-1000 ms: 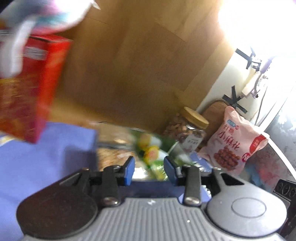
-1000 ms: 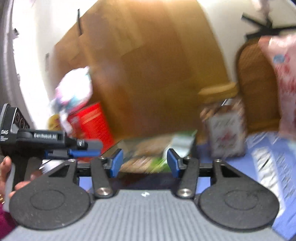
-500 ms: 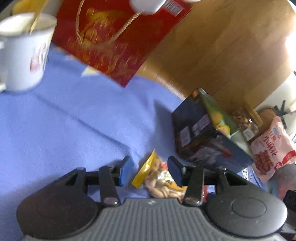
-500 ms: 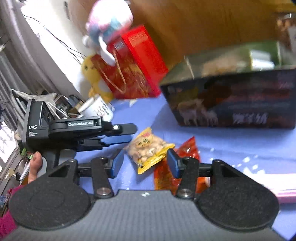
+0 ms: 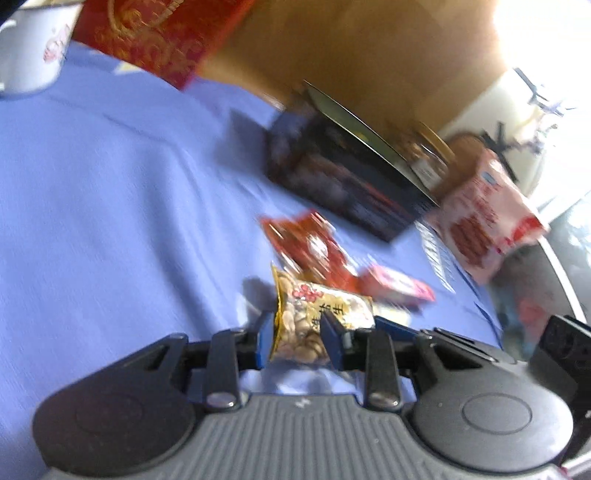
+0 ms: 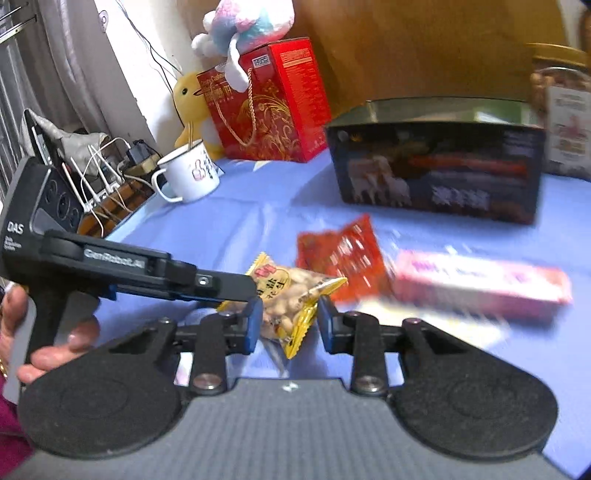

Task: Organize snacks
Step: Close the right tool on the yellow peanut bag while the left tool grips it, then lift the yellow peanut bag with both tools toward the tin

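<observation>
left gripper (image 5: 297, 341): closed on the yellow peanut packet (image 5: 314, 317), pinching it between both blue pads
right gripper (image 6: 290, 325): jaws apart, nothing gripped, the same packet between them
red packet (image 6: 341, 254): on the blue cloth (image 6: 258, 206), just behind the peanuts
pink box (image 6: 480, 282): beside the red packet
dark box (image 6: 436, 177): farther back

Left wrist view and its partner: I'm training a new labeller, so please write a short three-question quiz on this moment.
1. True or false: the peanut packet sits between the fingers of the left gripper.
2. Which lies right beside the red packet on the blue cloth? A) pink box B) mug C) jar
3. Fill in: the plush toy sits on top of the red ___.

Key: 1 true; 2 A; 3 gift box.
</observation>
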The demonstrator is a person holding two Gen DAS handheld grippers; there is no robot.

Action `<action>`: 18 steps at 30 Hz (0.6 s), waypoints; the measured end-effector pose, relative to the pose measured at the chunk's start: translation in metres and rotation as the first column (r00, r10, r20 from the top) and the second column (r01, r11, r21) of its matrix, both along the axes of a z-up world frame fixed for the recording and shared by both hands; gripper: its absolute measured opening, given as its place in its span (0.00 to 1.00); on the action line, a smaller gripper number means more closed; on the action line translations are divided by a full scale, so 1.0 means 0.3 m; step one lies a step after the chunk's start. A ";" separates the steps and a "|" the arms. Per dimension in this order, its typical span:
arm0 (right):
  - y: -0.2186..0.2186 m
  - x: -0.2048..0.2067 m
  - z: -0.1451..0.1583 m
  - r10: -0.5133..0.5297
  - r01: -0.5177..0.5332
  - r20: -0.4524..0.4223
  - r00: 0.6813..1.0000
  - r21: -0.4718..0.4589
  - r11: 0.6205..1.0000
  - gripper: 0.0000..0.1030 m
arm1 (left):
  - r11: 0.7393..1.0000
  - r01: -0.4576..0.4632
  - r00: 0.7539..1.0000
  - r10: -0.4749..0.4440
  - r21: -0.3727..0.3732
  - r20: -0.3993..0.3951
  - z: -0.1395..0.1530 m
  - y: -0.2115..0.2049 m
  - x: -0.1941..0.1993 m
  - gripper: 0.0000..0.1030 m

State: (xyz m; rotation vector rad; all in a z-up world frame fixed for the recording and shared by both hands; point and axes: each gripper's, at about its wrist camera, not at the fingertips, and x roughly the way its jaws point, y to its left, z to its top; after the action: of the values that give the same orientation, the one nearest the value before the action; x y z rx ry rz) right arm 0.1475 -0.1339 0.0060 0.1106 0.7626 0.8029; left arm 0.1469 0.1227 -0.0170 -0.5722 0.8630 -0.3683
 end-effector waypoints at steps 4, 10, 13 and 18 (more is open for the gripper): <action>-0.092 -0.085 0.001 -0.059 0.059 0.025 0.998 -0.001 0.998 0.36 | 0.997 0.078 0.997 -0.078 -0.014 -0.013 -0.009 -0.106 -0.064 0.26; -0.249 -0.196 -0.011 -0.173 0.172 0.012 0.985 0.025 0.985 0.38 | 0.980 0.192 0.981 -0.193 0.047 -0.004 0.000 -0.284 -0.125 0.26; -0.306 -0.241 -0.016 -0.214 0.213 0.015 0.977 0.031 0.977 0.42 | 0.971 0.230 0.973 -0.230 0.065 -0.003 0.003 -0.345 -0.143 0.26; -0.355 -0.278 -0.041 -0.244 0.243 -0.001 0.970 0.050 0.969 0.44 | 0.962 0.245 0.969 -0.248 0.120 0.009 0.016 -0.400 -0.168 0.27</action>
State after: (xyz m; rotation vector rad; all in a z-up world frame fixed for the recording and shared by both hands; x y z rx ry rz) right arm 0.0640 -0.2405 -0.0062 0.2420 0.7082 0.5877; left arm 0.0967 0.0027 -0.0122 -0.3495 0.9290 -0.5460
